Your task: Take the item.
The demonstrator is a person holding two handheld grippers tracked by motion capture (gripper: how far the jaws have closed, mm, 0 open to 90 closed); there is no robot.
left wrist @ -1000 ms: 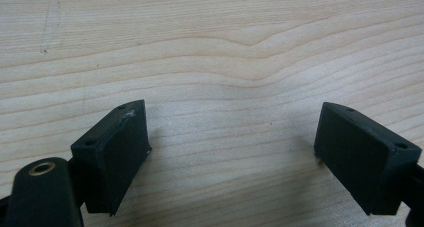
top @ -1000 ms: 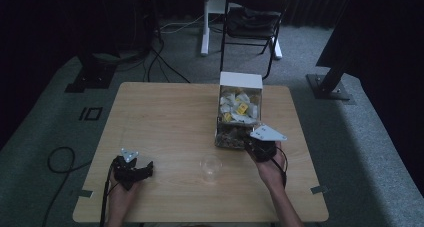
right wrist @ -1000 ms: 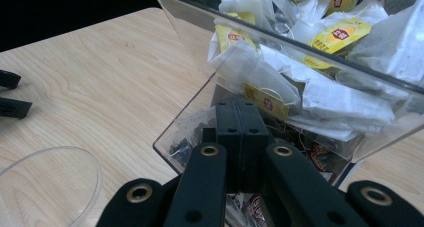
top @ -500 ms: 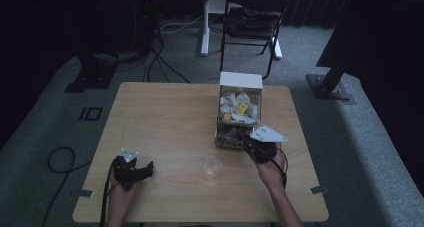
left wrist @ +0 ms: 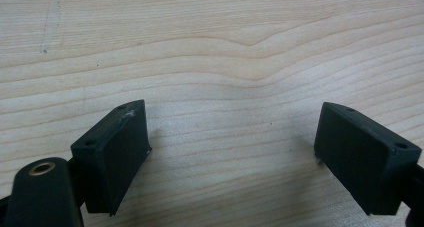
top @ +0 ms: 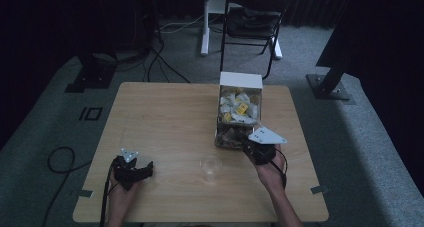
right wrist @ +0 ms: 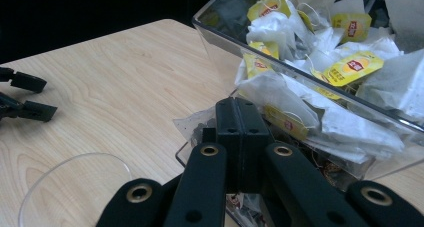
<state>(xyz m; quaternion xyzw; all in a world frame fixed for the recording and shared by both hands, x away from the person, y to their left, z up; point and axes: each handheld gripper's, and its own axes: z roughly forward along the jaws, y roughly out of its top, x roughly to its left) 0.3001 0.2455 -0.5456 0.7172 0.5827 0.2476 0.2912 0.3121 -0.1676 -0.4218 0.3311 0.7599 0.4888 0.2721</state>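
While right gripper (right wrist: 239,118) sits pressed together by tea-bag box (top: 240,114), box's long axis runs front-to-back; left gripper (left wrist: 235,152) spread.

Dim lab or studio room, grey carpet (top: 350,152), black curtains (top: 380,32), cables (top: 165,62) on floor, stand bases (top: 327,87), folding chair (top: 252,22) beyond wooden table (top: 165,122)

Item, as I see it from my station: light wooden table (top: 165,117), pale grain. On it — a clear box (top: 238,118) of tea bags (right wrist: 345,67) toward the far right, an empty clear cup (top: 211,167) near the front edge, just beside the box.
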